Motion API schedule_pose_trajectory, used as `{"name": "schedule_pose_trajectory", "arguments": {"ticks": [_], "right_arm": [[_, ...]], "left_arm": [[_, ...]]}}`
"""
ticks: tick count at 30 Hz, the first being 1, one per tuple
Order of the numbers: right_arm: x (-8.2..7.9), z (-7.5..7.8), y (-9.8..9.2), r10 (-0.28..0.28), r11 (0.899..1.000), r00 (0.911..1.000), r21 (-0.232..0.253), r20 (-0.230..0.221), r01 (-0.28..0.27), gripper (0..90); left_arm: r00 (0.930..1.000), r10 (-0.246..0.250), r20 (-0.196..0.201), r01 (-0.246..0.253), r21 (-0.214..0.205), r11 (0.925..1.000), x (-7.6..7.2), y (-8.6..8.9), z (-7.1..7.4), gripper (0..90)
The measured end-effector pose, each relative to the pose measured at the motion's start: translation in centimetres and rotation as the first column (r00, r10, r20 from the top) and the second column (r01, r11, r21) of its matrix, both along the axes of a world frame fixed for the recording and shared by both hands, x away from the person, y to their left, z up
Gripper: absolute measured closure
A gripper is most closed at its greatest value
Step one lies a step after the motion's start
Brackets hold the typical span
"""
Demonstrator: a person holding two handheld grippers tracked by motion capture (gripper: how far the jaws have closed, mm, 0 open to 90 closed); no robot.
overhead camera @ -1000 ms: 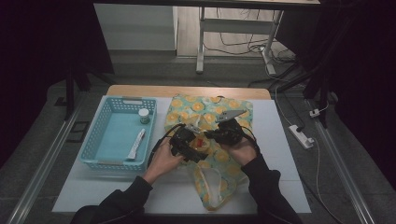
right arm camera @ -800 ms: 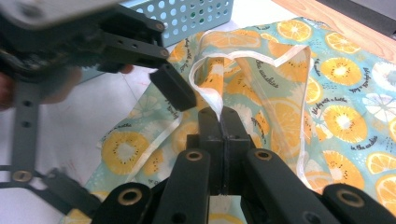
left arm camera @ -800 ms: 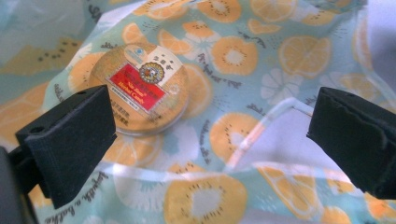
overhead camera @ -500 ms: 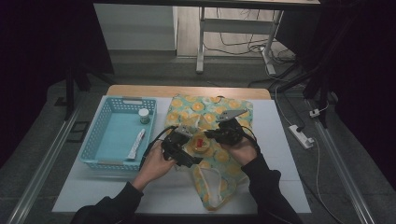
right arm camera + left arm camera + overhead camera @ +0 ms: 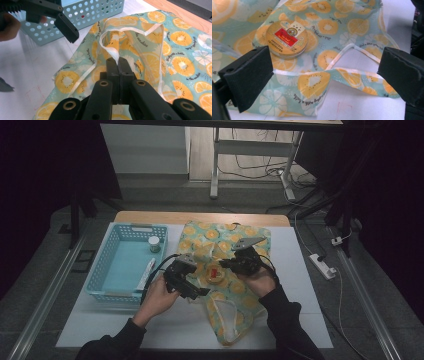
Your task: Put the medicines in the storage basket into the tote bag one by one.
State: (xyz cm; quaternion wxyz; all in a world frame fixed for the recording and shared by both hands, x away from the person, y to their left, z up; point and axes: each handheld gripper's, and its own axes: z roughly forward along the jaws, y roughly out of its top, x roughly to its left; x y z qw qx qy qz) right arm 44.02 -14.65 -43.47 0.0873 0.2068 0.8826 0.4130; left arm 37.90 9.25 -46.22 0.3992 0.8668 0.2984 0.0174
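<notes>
Right gripper (image 5: 117,61) pinches the fruit-print bag (image 5: 175,50) by its white hem, hiding the nipped edge; left gripper (image 5: 324,72) gapes empty.

Blue basket (image 5: 111,270) left w/ white jar (image 5: 154,243), tube (image 5: 146,273); power strip (image 5: 322,266) on floor.

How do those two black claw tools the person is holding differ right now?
The left gripper has its jaws spread wide with nothing between them, hovering near a round tin. The right gripper is clamped shut, pinching the white edge of the fruit-print bag and lifting it. Both are black, hand-held, and over the same bag.
</notes>
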Motion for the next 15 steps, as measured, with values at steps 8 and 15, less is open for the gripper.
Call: {"name": "schedule_pose_trajectory", "arguments": {"ticks": [8, 15], "right_arm": [[-0.1, 0.0, 0.1, 0.001, 1.000, 1.0000, -0.003, -0.001, -0.001, 90.0], [0.0, 0.1, -0.1, -0.004, 1.000, 1.0000, 0.000, 0.000, 0.004, 90.0]], "left_arm": [[0.9998, 0.019, -0.006, -0.019, -0.004, 0.9998, 0.0, 1.4, 0.2, 0.0], [0.9988, 0.049, 0.004, -0.049, -0.031, 0.9983, 0.1, 2.9, 0.6, 0.0]]}}
